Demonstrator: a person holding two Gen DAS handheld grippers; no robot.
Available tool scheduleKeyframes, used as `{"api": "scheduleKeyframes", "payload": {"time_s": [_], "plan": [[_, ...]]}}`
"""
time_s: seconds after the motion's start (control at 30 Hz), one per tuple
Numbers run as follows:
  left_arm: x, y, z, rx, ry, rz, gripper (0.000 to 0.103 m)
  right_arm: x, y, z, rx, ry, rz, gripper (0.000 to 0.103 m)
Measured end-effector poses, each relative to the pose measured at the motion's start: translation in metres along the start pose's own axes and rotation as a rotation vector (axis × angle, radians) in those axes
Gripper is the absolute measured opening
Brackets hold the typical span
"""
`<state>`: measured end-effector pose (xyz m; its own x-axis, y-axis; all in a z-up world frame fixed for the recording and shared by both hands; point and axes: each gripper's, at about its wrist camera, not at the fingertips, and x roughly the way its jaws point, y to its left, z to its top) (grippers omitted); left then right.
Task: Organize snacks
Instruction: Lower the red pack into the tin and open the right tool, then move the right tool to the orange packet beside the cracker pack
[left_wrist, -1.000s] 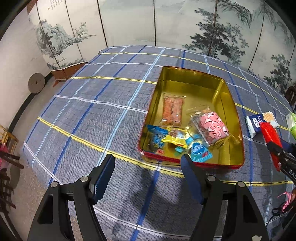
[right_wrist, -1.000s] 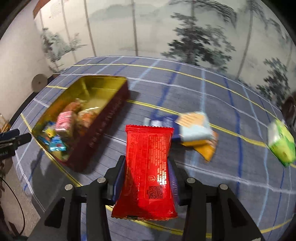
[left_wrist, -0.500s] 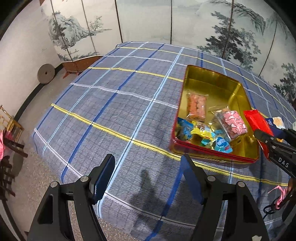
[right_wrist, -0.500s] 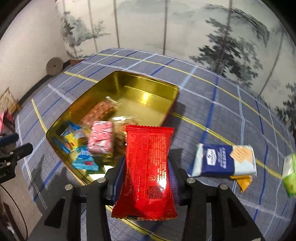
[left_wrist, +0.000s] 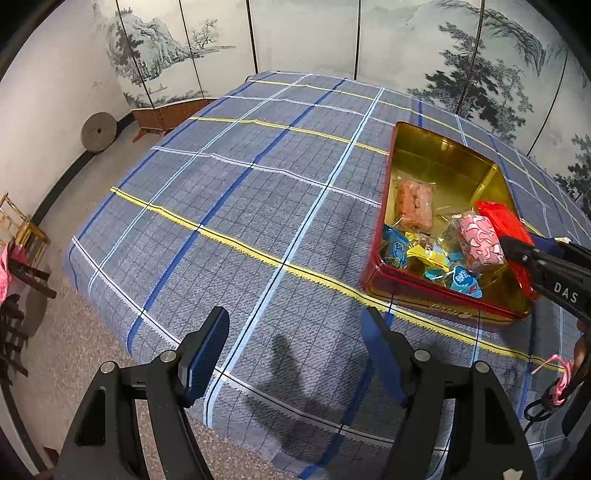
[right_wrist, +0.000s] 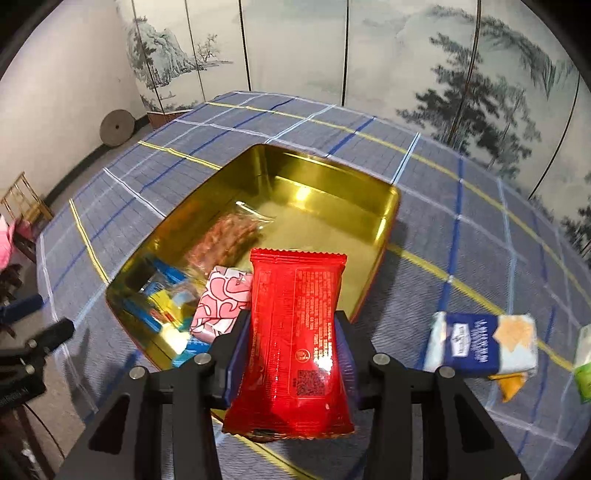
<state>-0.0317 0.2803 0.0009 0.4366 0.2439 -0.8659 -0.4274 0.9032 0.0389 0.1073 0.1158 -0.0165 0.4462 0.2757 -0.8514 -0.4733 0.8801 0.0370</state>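
A gold tin (right_wrist: 388, 221) with red outer walls (left_wrist: 436, 299) sits on the plaid tablecloth and holds several snacks: an orange-pink clear pack (left_wrist: 413, 201), a pink patterned pack (right_wrist: 225, 299) and small blue and yellow sweets (left_wrist: 432, 258). My right gripper (right_wrist: 291, 343) is shut on a red snack packet (right_wrist: 295, 332), held above the tin's near right corner; the left wrist view shows the same red snack packet (left_wrist: 500, 221) and my right gripper (left_wrist: 511, 247). My left gripper (left_wrist: 295, 343) hangs open over bare cloth left of the tin, nothing between its fingers.
A blue-and-white cracker pack (right_wrist: 480, 343) lies on an orange packet (right_wrist: 511, 384) right of the tin, a green packet (right_wrist: 583, 365) further right. A painted folding screen (left_wrist: 332, 37) stands behind the table. A round stone (left_wrist: 98, 132) and wooden chairs (left_wrist: 22, 240) are on the floor left.
My right gripper has carried the red packet leftward from over the cloth to above the tin. The left gripper has drifted left, away from the tin, still open.
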Motion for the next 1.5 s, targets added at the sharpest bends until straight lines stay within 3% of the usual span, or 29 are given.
{"api": "scheduleKeyframes", "payload": {"time_s": [0.27, 0.53, 0.83, 1.13, 1.33, 1.5], "plan": [[0.001, 0.002, -0.002, 0.007, 0.012, 0.01, 0.071, 0.017, 0.018, 0.004, 0.01, 0.022, 0.06, 0.044], [0.004, 0.0, -0.002, 0.003, 0.019, 0.006, 0.071, 0.021, 0.019, 0.003, 0.001, 0.012, 0.061, 0.046], [-0.002, -0.016, 0.0, 0.043, -0.005, -0.012, 0.071, -0.007, 0.007, -0.001, -0.042, -0.088, 0.038, 0.049], [-0.01, -0.042, 0.004, 0.097, -0.02, -0.04, 0.071, -0.043, -0.071, -0.026, -0.01, -0.094, -0.016, 0.051], [-0.017, -0.066, 0.004, 0.159, -0.031, -0.06, 0.071, -0.056, -0.147, -0.051, 0.025, -0.057, -0.098, 0.055], [-0.02, -0.088, 0.005, 0.208, -0.027, -0.079, 0.071, -0.05, -0.2, -0.061, -0.005, 0.008, -0.104, 0.057]]}}
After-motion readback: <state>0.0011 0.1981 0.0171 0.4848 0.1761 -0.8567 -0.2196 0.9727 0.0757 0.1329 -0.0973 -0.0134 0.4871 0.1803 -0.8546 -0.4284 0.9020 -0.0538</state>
